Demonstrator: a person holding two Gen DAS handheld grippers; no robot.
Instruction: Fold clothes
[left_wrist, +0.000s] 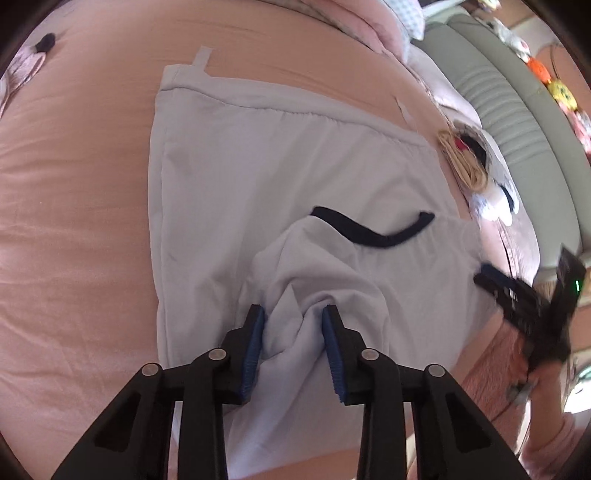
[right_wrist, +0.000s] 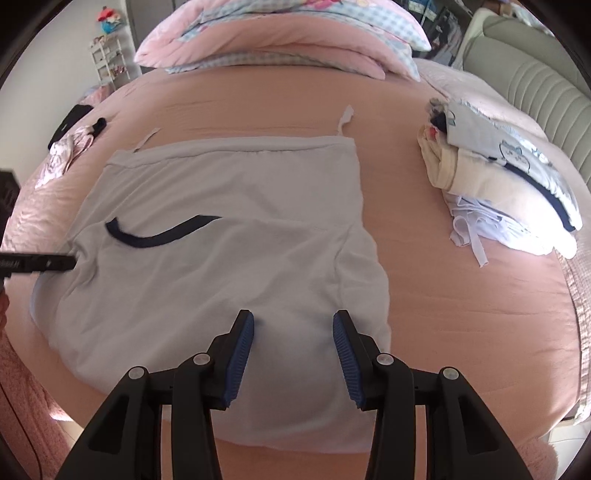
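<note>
A pale grey garment (right_wrist: 229, 192) with a dark navy trim (right_wrist: 162, 232) lies spread on the pink bed (right_wrist: 443, 295), its near part folded over the rest. Two thin white straps (right_wrist: 347, 114) stick out from its far edge. In the left wrist view my left gripper (left_wrist: 293, 332) has a bunched ridge of the garment (left_wrist: 258, 155) filling the gap between its blue pads, which press on it. My right gripper (right_wrist: 293, 332) hangs open over the garment's near right corner, the cloth lying flat beneath it. It also appears blurred as the right gripper (left_wrist: 491, 280) at the garment's right edge.
A stack of folded clothes (right_wrist: 498, 177) sits on the bed to the right. Pink and checked bedding (right_wrist: 280, 37) is heaped at the far end beside a green padded headboard (right_wrist: 535, 81). Small garments (right_wrist: 70, 147) and a black object (right_wrist: 74, 114) lie far left.
</note>
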